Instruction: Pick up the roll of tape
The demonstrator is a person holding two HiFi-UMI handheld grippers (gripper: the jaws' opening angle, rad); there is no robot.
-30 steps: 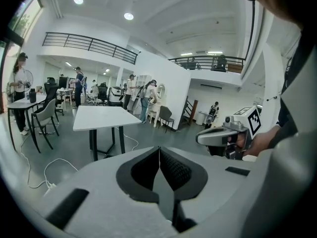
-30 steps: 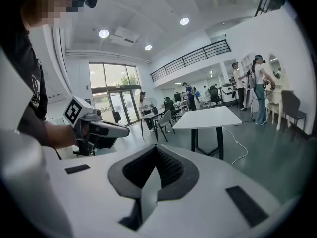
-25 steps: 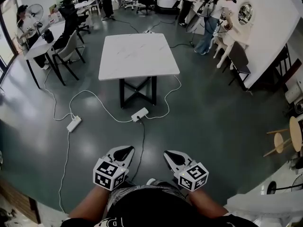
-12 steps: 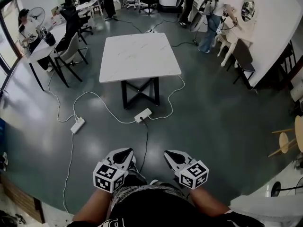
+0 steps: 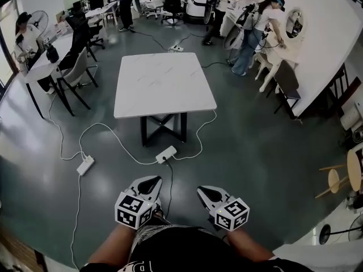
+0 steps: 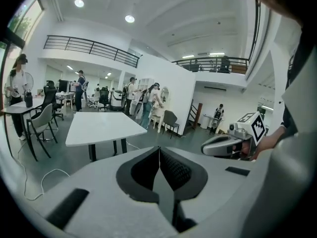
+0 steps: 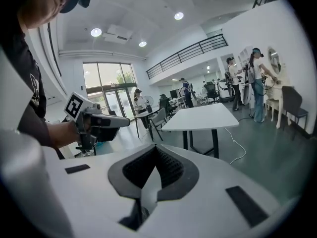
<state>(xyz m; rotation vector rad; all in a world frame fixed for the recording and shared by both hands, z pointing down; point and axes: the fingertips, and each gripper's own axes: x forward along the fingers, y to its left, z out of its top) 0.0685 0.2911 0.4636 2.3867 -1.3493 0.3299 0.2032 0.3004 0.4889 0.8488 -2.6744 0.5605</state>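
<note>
No roll of tape shows in any view. The white square table (image 5: 164, 81) stands ahead on the grey floor, and its top looks bare from here. My left gripper (image 5: 148, 180) and right gripper (image 5: 203, 190) are held side by side low in front of the body, both pointing toward the table. In the left gripper view the left gripper (image 6: 159, 150) has its jaws pressed together with nothing between them. The right gripper (image 7: 156, 150) is likewise shut and empty in the right gripper view. Each gripper view also catches the other gripper off to its side.
A white power strip (image 5: 167, 153) lies on the floor just before the table, another power strip (image 5: 85, 165) to the left, with cables trailing between. Desks and chairs (image 5: 79, 67) stand at the left, people (image 5: 249, 33) near the white wall at the right, a wooden stool (image 5: 340, 177) far right.
The table and the power strips have slid closer in the head view as the person walked forward. Both grippers kept their place before the body and stayed shut.
</note>
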